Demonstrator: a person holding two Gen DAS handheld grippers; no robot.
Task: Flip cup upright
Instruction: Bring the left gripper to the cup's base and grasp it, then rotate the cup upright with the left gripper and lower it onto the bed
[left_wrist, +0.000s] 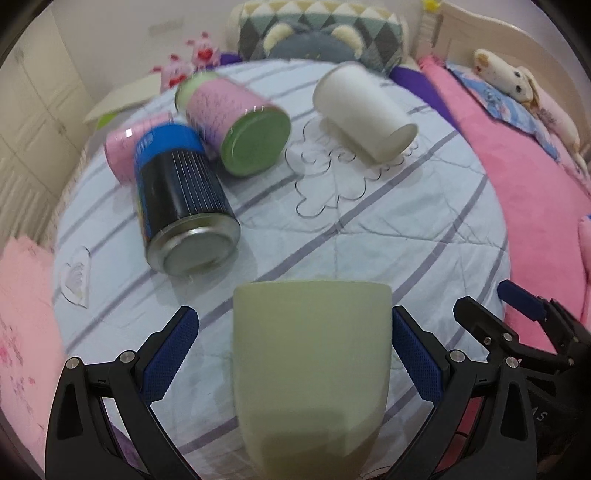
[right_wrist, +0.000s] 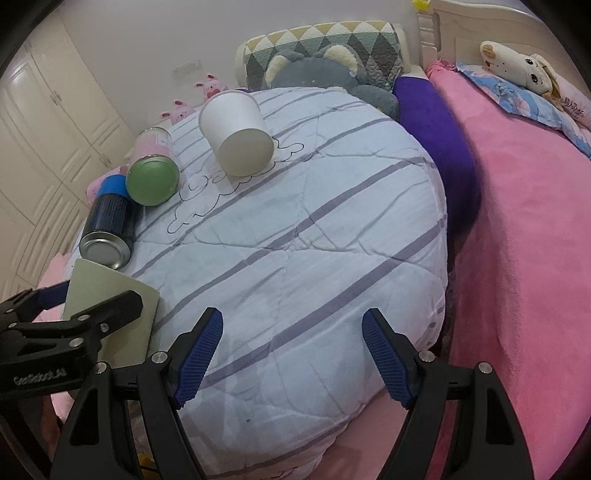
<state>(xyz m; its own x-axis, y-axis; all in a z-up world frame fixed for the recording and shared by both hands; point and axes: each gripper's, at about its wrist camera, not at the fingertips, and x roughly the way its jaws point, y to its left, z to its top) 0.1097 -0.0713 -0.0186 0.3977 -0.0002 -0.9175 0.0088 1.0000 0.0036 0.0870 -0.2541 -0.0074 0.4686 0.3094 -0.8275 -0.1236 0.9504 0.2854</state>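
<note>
Here the pale green cup (left_wrist: 312, 369) sits between our left gripper (left_wrist: 295, 354) pads, near the front edge of the striped quilt (left_wrist: 388, 229); the right pad looks touching, the left shows a gap, so we cannot tell if it is gripped. We should close squarely mid-wall before rotating. Our right gripper (right_wrist: 291, 354) hangs open, empty.

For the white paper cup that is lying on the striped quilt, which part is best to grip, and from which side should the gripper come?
Grip the white paper cup across its side wall, near the middle, coming from above with the fingers astride it. It lies on its side with its closed base facing the cameras and its wider rim pointing away, so the round wall is the free part. The open right gripper has a bare stretch of quilt before it.
</note>
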